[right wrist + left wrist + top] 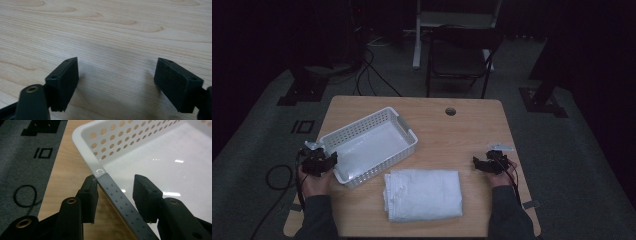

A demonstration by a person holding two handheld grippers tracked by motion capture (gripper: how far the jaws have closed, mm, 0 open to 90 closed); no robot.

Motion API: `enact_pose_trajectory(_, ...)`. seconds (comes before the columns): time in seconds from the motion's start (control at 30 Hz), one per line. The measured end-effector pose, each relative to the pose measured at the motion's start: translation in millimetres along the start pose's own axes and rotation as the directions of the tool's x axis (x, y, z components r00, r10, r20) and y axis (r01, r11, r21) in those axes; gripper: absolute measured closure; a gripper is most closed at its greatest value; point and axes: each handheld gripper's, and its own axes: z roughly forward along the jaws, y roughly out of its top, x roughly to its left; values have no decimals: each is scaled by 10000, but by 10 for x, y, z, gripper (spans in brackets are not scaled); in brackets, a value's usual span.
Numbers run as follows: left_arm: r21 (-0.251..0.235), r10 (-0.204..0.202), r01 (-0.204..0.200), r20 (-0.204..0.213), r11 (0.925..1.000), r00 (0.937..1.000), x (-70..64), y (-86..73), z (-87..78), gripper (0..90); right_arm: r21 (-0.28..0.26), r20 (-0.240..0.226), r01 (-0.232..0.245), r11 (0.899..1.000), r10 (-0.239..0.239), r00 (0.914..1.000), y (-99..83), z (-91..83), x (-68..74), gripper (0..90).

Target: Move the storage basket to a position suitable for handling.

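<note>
The white basket (371,145) sits slantwise across the left half of the surface (472,130), its near rim with the grey grip (120,202) lying between the spread jaws of the left tongs (116,195). The folded towel (423,194) blocks the near middle. The right tongs (116,82) (jaws wide) face bare wood.

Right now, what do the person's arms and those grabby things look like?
Each hand-held gripper, left and right, is black, with two blocky jaws tipped by flat rectangular pads. A brass-coloured ring sits in a jaw arm. A black cable trails from the left one and loops over the floor. The person wears dark grey long sleeves.
</note>
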Motion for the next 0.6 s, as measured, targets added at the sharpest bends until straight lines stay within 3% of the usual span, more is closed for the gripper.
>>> enact_pose_trajectory(0.13, 43, 169, -169, 155, 9998, 9997, -43, 65, 65, 560, 6, 11, -2, 10000, 2, 10000, 4, 2, 1, 205)
enact_pose_trajectory(0.23, -27, 138, -137, 640, 9999, 9979, -68, 126, 133, 560, 29, 35, -24, 10000, 24, 10000, 9, 1, 3, 214)
enact_pose_trajectory(0.3, -5, 247, -247, 691, 9997, 9973, -103, 160, 166, 561, 27, 45, -28, 10000, 28, 10000, 10, 1, 2, 221)
enact_pose_trajectory(0.5, 40, 714, -722, 1033, 9974, 9921, -254, 289, 288, 563, 279, 38, 93, 9996, -94, 9999, 54, -36, 71, 410)
enact_pose_trajectory(0.6, 46, 948, -959, 1124, 9954, 9891, -319, 339, 336, 567, 223, -32, 229, 9995, -228, 9997, 83, -52, 122, 440)
